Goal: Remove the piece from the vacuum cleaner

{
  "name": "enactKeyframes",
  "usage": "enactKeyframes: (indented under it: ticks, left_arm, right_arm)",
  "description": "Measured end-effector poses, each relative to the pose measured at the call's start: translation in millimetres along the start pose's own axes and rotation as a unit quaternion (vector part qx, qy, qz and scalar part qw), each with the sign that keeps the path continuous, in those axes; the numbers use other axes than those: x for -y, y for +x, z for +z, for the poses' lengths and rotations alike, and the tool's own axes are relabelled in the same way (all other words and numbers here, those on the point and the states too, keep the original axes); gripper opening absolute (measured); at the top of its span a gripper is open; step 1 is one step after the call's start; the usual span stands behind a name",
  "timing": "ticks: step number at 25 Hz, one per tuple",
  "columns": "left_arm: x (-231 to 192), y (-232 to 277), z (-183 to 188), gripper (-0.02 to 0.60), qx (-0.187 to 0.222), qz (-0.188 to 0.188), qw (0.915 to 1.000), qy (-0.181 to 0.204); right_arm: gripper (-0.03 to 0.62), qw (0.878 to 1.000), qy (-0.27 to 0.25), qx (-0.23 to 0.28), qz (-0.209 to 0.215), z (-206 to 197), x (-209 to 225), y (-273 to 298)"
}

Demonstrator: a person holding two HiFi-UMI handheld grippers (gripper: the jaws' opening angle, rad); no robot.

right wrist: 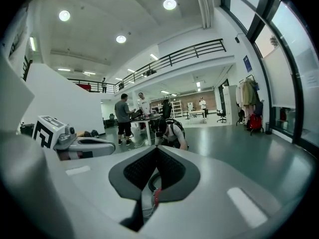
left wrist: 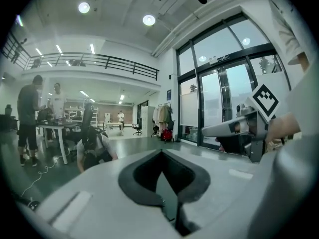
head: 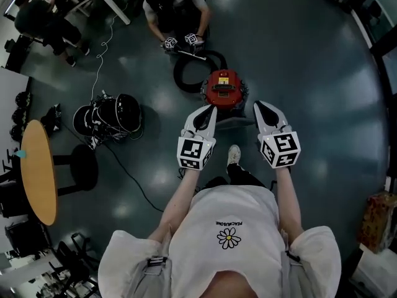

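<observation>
Left gripper (head: 209, 109) and right gripper (head: 260, 105) are both clenched on nothing, held side by side in the air. Just beyond their tips the red vacuum cleaner (head: 224, 87) sits on the floor. Its black hose (head: 186, 76) curls beside it, well apart from the wooden table's (head: 37, 166) near edge.

Recessed ceiling lights (right wrist: 169, 4) give bright, even illumination; daylight enters through the glazed wall (left wrist: 224, 93). The glossy floor (head: 310, 61) returns soft glare patches. Both gripper views show strong fisheye curvature and dark vignetted corners. The left hand-held gripper (left wrist: 160, 154) and right hand-held gripper (right wrist: 156, 149) render soft near the lens.
</observation>
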State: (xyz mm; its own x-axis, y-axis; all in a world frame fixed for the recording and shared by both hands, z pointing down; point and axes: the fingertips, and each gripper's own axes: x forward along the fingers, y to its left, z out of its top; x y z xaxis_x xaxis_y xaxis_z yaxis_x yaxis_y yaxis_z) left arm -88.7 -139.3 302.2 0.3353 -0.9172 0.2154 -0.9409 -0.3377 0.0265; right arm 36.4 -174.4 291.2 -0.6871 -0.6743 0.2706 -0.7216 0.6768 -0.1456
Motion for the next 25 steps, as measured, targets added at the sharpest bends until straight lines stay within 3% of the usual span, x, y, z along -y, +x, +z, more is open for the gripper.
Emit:
enactKeyframes:
  ticks: [6, 9, 11, 14, 20, 22, 25]
  left_arm:
    - [-25, 59, -30, 0.000, -0.081, -0.026, 0.9954, 0.044]
    - [-38, 90, -67, 0.000, -0.145, -0.058, 0.9863, 0.051]
    - [-54, 111, -104, 0.000, -0.193, -0.082, 0.9757, 0.062]
    - [-71, 133, -180, 0.000, -0.269, -0.123, 0.9523, 0.076]
    - [-83, 191, -327, 0.000, -0.392, -0.180, 0.8938, 0.122]
    - [-89, 204, -361, 0.000, -0.419, -0.188, 0.8780, 0.137]
    - [-83, 210, -397, 0.000, -0.453, -0.207, 0.8552, 0.142]
  right_arm:
    - [0.026, 0.999, 0.004, -0.033, 0.010, -10, 37, 45]
    - [0.026, 0.998, 0.012, -0.059, 0.010, -28, 51, 62]
    - [0.026, 0.997, 0.008, -0.077, 0.013, -47, 53, 79]
    - [0.033, 0.992, -0.007, -0.123, 0.022, -93, 49, 100]
    - [0.131, 0.968, -0.030, -0.239, 0.068, -214, 66, 144]
    - [0.182, 0.954, -0.047, -0.279, 0.099, -261, 65, 156]
    - [0.246, 0.914, -0.097, -0.363, 0.152, -335, 59, 152]
